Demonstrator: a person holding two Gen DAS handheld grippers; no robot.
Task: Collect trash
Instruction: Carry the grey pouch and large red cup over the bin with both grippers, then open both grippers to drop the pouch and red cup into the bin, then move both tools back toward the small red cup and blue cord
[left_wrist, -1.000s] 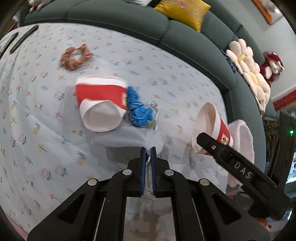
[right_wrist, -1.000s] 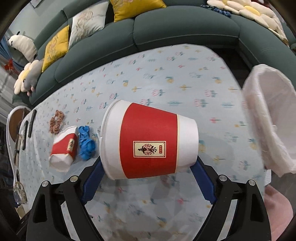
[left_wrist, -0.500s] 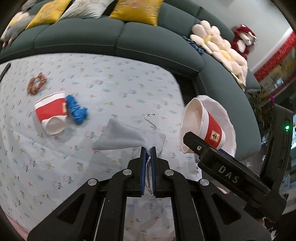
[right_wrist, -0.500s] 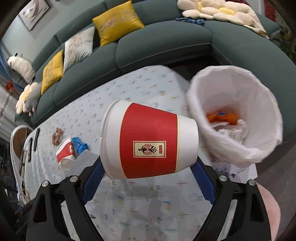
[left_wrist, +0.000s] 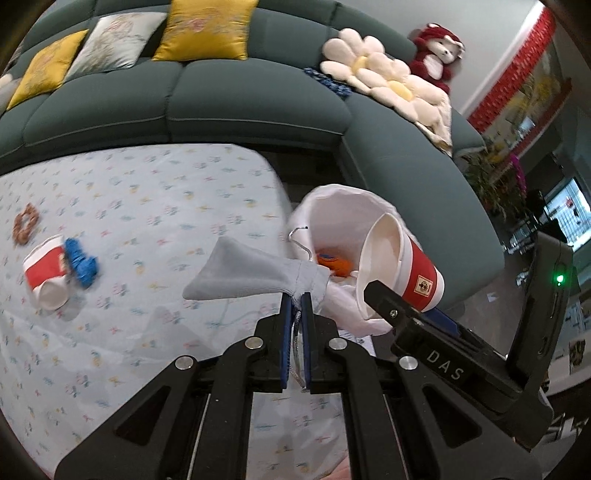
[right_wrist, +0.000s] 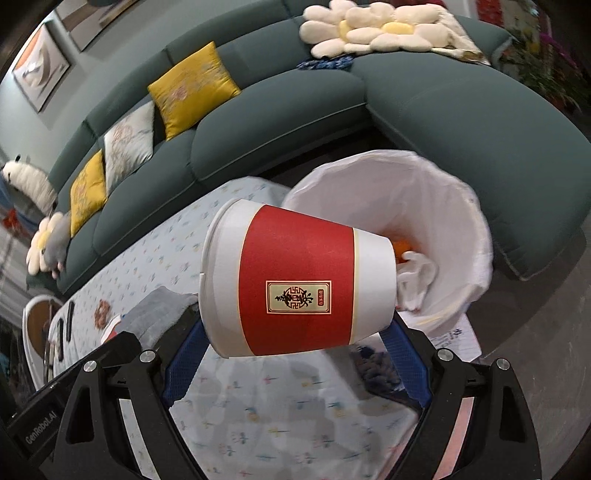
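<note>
Beside a floral-clothed table (left_wrist: 155, 206), the right gripper (right_wrist: 295, 354) spans a light, crushable paper cup (right_wrist: 295, 280) over the lined bin (right_wrist: 476, 206); the left gripper (left_wrist: 295, 325) pinches a limp grey sock (left_wrist: 243, 273) by its cuff

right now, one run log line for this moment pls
left gripper: shut on grey sock | right gripper: holding red paper cup | bin: ahead | table: second cup left

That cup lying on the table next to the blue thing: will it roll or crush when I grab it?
The cup lies on its side, so a nudge would probably roll it in a curve. It looks like thin paper, likely light and easily squashed. The table cloth may slow it.
</note>
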